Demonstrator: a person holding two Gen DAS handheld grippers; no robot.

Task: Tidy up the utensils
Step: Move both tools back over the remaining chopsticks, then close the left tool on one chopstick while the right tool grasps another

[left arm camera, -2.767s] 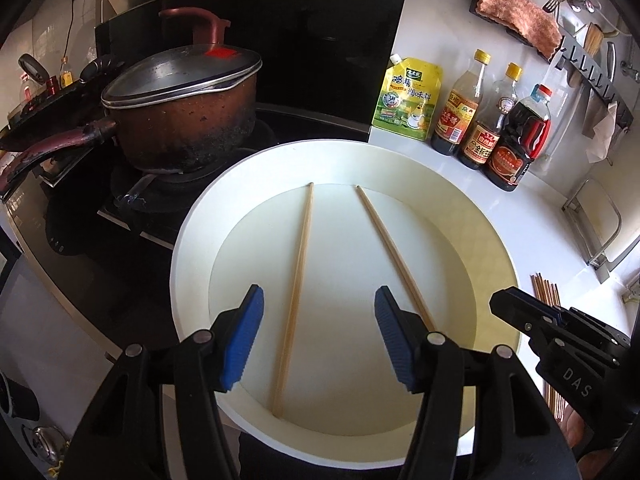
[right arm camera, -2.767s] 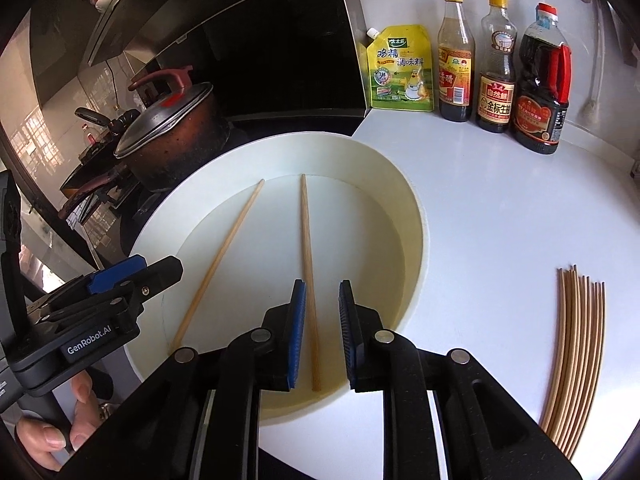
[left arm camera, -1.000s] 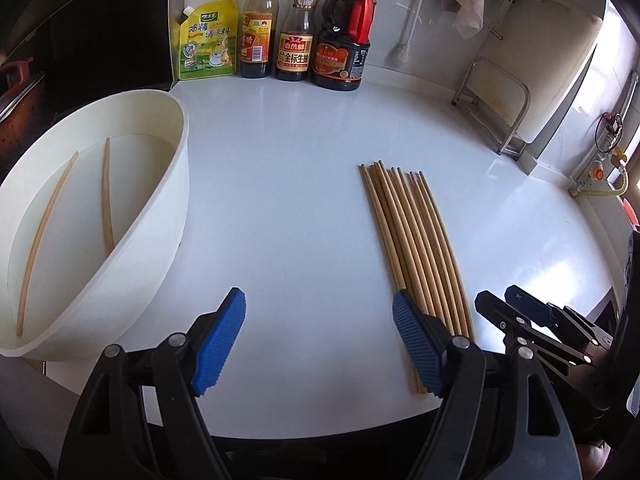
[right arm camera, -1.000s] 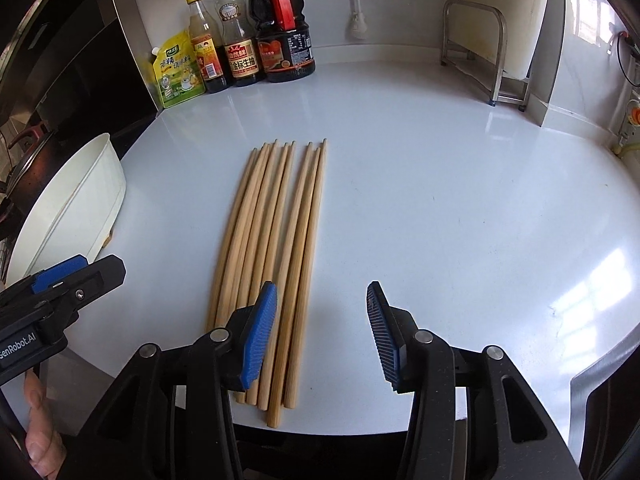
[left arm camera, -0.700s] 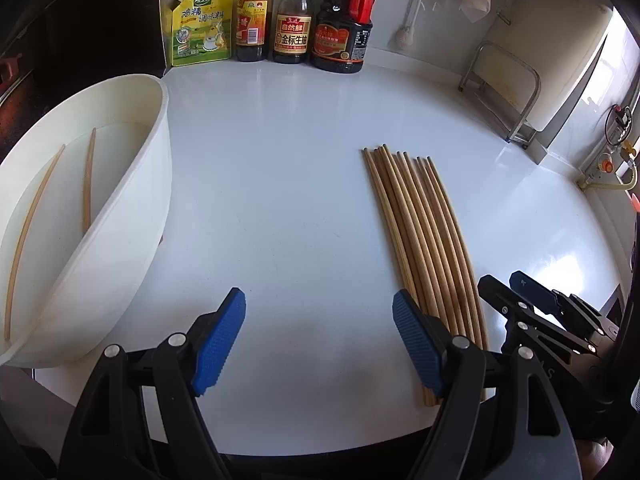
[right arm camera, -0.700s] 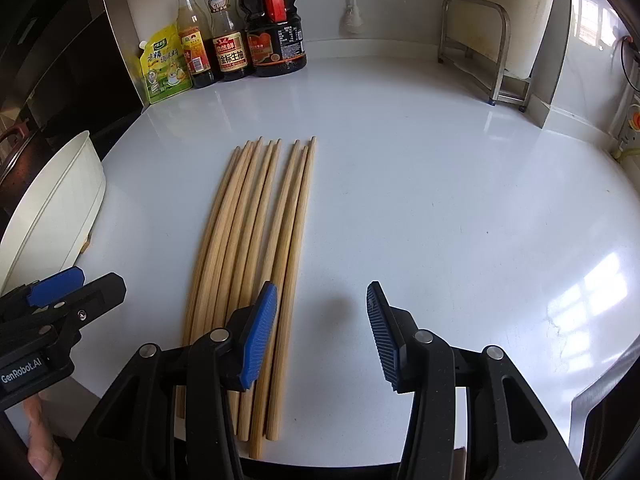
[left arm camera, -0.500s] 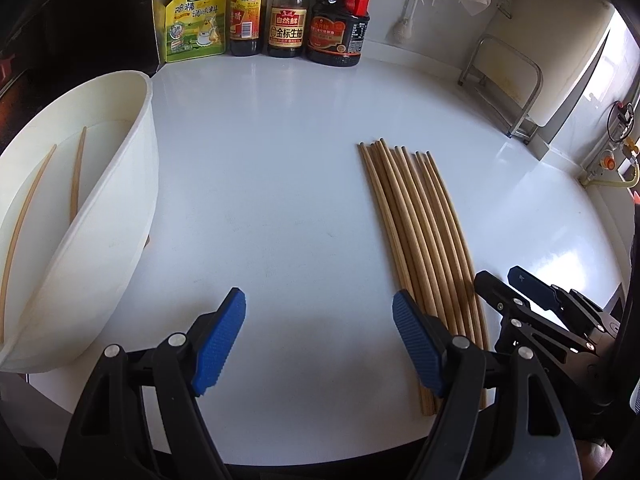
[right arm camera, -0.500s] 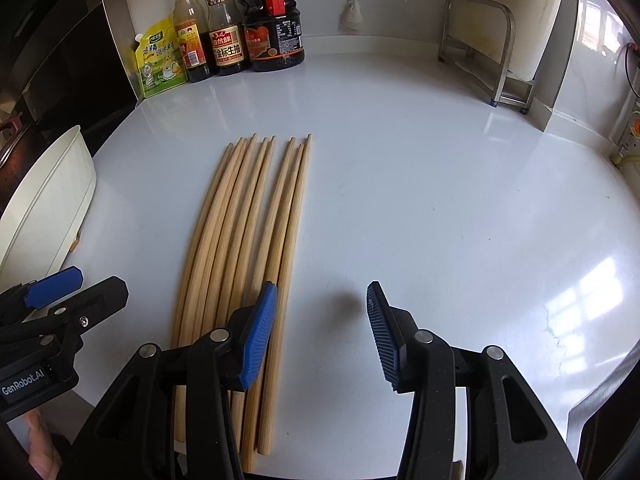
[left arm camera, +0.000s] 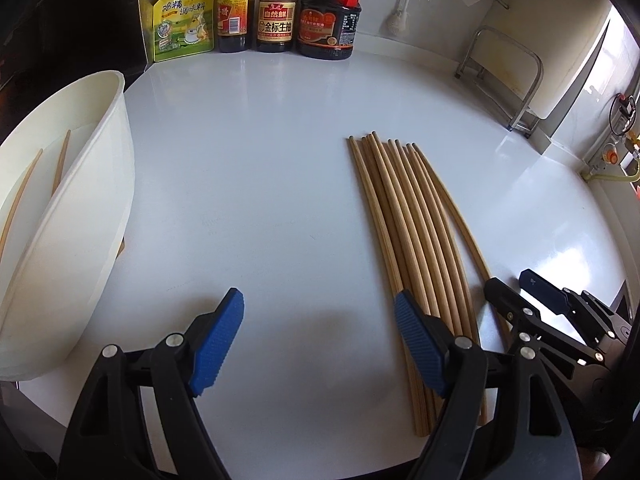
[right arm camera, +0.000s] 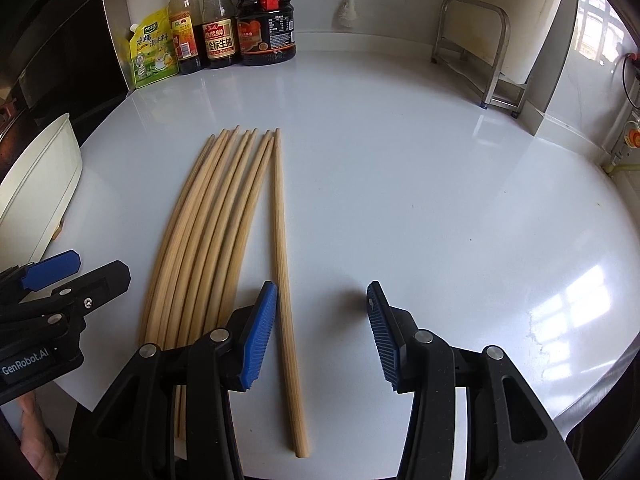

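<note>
Several wooden chopsticks (left arm camera: pixel 404 232) lie side by side on the white counter. My left gripper (left arm camera: pixel 320 332) hovers open just left of them, its right pad over the near end of the bundle. My right gripper (right arm camera: pixel 320 332) is open too. The outermost chopstick (right arm camera: pixel 282 240) lies on the counter between its fingers, close to the left pad (right arm camera: pixel 260 332) and untouched, while the rest of the bundle (right arm camera: pixel 208 232) stays left of that pad. A white basin (left arm camera: pixel 80 220) at far left holds two more chopsticks (left arm camera: pixel 60 164). Each gripper shows in the other's view: right gripper (left arm camera: pixel 540 312), left gripper (right arm camera: pixel 52 280).
Three sauce bottles (left arm camera: pixel 276 12) and a yellow pouch (left arm camera: pixel 182 20) stand against the back wall. A metal rack (right arm camera: pixel 476 48) is at the back right. The counter's front edge (right arm camera: pixel 360 468) runs just below the grippers. A dark stove area lies left of the basin (right arm camera: pixel 40 192).
Both grippers have left the basin and come over the counter bundle. In the last second they sank slightly, and the right one shifted so the outermost chopstick lies between its fingers.
</note>
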